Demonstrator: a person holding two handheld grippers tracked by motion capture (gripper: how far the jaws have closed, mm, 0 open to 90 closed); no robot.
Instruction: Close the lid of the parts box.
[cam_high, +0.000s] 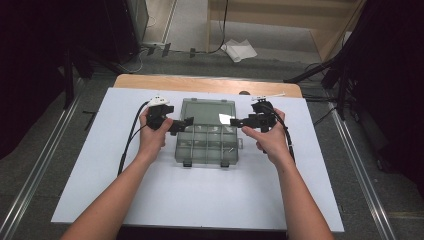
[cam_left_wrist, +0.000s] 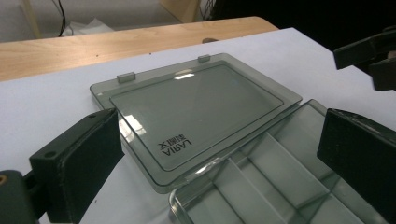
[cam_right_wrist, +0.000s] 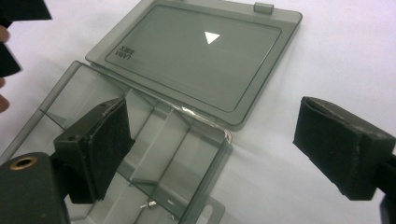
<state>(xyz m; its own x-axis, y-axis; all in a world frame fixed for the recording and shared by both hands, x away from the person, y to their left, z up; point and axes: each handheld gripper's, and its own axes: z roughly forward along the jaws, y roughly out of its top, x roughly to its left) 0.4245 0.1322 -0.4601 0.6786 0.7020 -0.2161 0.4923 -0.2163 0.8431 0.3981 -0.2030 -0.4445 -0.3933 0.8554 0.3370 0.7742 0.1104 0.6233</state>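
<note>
On the white sheet (cam_high: 165, 195) covering the table, near its middle: a smoky transparent compartment box (cam_high: 207, 145), lid (cam_high: 207, 111) thrown fully open and lying flat on the far side, hinged to the tray. Dividers visible inside; a small metal screw (cam_right_wrist: 150, 204) lying in one near compartment on the right — seen close in the right gripper view. Left gripper (cam_high: 181, 125) hovering at the box's left edge, jaws spread wide, nothing between them. Right gripper (cam_high: 239, 121) at the box's right edge, jaws likewise released — empty. Printed lettering (cam_left_wrist: 174, 143) on the lid's inner face. Bare wooden strip (cam_high: 200, 82) along the table's far edge.
</note>
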